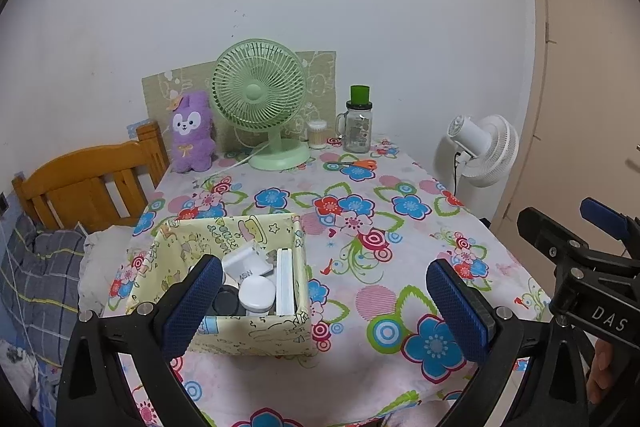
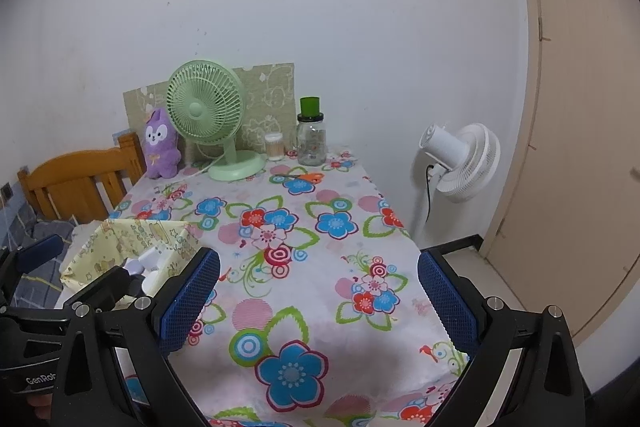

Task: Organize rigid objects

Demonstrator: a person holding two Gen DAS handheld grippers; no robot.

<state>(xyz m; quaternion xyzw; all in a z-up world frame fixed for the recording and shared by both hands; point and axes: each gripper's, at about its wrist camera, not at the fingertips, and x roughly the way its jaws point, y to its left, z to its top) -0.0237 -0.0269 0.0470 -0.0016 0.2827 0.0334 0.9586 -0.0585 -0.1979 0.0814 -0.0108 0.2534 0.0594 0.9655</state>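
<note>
I hold two grippers over the near edge of a table (image 1: pixel 400 187) covered in a flowered cloth. My left gripper (image 1: pixel 324 301) is spread wide and holds nothing; its blue pads (image 1: pixel 192 307) frame the near half of the table. My right gripper (image 2: pixel 318 301) is likewise spread wide and empty, hovering over bare cloth. A yellow box (image 1: pixel 256 337) with cartoon print sits near the table's front left corner, close to the left edge; my left pad overlaps its near left wall in the view. Inside it lie small rigid things packed together: a white plug (image 1: pixel 250 261), a round white jar (image 1: pixel 258 293), a dark round lid (image 1: pixel 226 301) and a flat white case (image 1: pixel 286 281) standing on edge against the right wall. The whole middle and right of the table is open cloth. Along the far edge, against the wall, stand a purple plush (image 1: pixel 192 139), a green fan (image 1: pixel 260 99), a tub of cotton swabs (image 1: pixel 317 134) and a glass jar (image 1: pixel 357 127) with a green cap; orange scissors (image 1: pixel 356 163) lie just in front of the jar. Past the left edge are a wooden headboard (image 1: pixel 88 183) and bedding. Past the right edge stand a white fan (image 1: pixel 484 151) on the floor and a beige door (image 1: pixel 580 67).
</note>
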